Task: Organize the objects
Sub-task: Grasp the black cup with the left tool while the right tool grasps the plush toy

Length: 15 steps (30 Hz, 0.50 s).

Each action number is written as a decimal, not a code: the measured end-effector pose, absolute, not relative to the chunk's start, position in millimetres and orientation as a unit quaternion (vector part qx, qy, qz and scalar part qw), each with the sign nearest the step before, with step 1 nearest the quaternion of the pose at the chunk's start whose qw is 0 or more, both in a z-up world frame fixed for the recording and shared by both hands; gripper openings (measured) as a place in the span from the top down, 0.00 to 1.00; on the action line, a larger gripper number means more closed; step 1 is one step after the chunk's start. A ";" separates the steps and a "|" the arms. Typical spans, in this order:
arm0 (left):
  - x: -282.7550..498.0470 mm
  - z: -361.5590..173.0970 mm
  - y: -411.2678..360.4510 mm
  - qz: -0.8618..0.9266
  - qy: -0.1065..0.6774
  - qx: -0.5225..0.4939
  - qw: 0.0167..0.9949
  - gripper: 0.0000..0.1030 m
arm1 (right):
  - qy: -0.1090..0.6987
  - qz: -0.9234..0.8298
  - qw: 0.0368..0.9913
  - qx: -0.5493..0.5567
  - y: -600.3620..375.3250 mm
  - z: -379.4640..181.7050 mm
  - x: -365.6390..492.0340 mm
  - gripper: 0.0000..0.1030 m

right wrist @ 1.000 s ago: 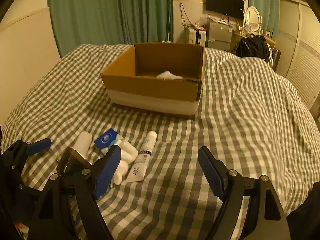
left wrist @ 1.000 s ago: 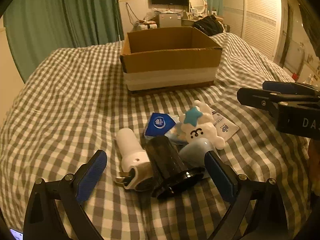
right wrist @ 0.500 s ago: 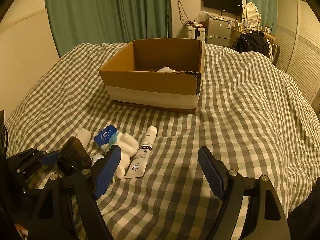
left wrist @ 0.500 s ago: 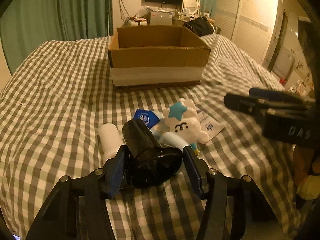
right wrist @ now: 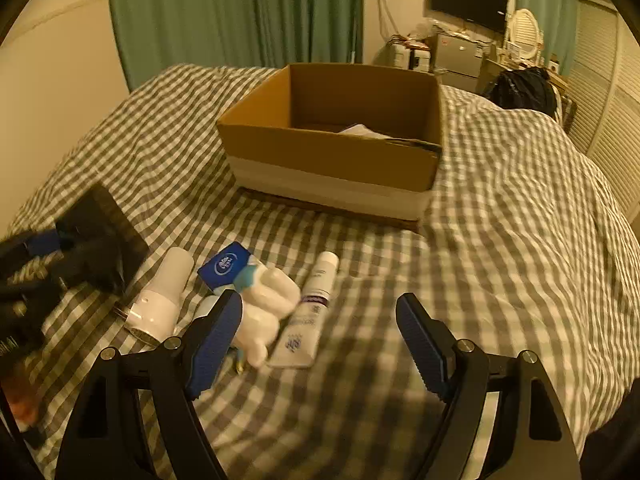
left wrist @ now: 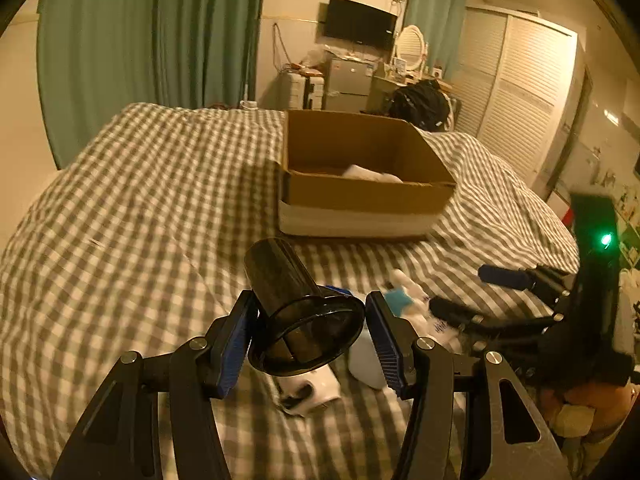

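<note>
Left gripper (left wrist: 308, 330) clamped on black cup (left wrist: 298, 304), raised off checked bedspread (left wrist: 140, 220), likely bound for far cardboard box (left wrist: 360, 184). Right gripper (right wrist: 318, 338) spread wide, empty, near plush toy (right wrist: 266, 300) and white tube (right wrist: 310, 312), probably next.

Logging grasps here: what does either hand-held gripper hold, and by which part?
The left hand-held gripper clamps the black cup at its wide flared rim; the right holds nothing.
</note>
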<state>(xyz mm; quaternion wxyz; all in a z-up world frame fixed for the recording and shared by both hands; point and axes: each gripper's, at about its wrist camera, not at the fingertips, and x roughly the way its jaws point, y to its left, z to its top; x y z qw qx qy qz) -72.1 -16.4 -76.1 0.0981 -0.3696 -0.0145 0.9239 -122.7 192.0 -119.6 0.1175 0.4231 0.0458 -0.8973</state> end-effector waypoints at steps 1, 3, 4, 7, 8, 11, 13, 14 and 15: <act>-73.5 -76.3 -17.8 0.924 -0.013 -0.369 0.095 0.44 | 0.050 -0.895 0.120 0.426 188.2 -121.4 -126.0 0.23; -76.9 -79.1 -19.8 0.924 -0.006 -0.371 0.088 0.44 | 0.059 -0.889 0.130 0.435 178.4 -126.7 -133.1 0.23; -78.1 -81.2 -20.9 0.924 -0.005 -0.373 0.086 0.44 | 0.066 -0.885 0.135 0.440 172.1 -130.1 -136.9 0.23; -80.4 -91.0 -22.3 0.920 0.000 -0.383 0.079 0.44 | 0.088 -0.873 0.146 0.456 156.4 -143.7 -146.6 0.31; -81.9 -95.0 -23.2 0.919 0.000 -0.388 0.076 0.44 | 0.093 -0.869 0.149 0.462 152.5 -148.4 -148.8 0.35; -83.5 -102.3 -24.8 0.915 -0.001 -0.397 0.076 0.44 | 0.098 -0.859 0.159 0.477 145.6 -160.9 -153.7 0.46; -83.4 -104.8 -23.8 0.913 0.000 -0.400 0.075 0.44 | 0.096 -0.859 0.162 0.477 145.8 -161.7 -152.7 0.46; -83.0 -105.0 -23.7 0.913 0.001 -0.401 0.075 0.44 | 0.095 -0.859 0.162 0.476 146.4 -161.8 -151.9 0.46; -82.3 -104.8 -23.3 0.913 0.001 -0.402 0.076 0.44 | 0.094 -0.860 0.162 0.475 147.1 -161.7 -151.0 0.46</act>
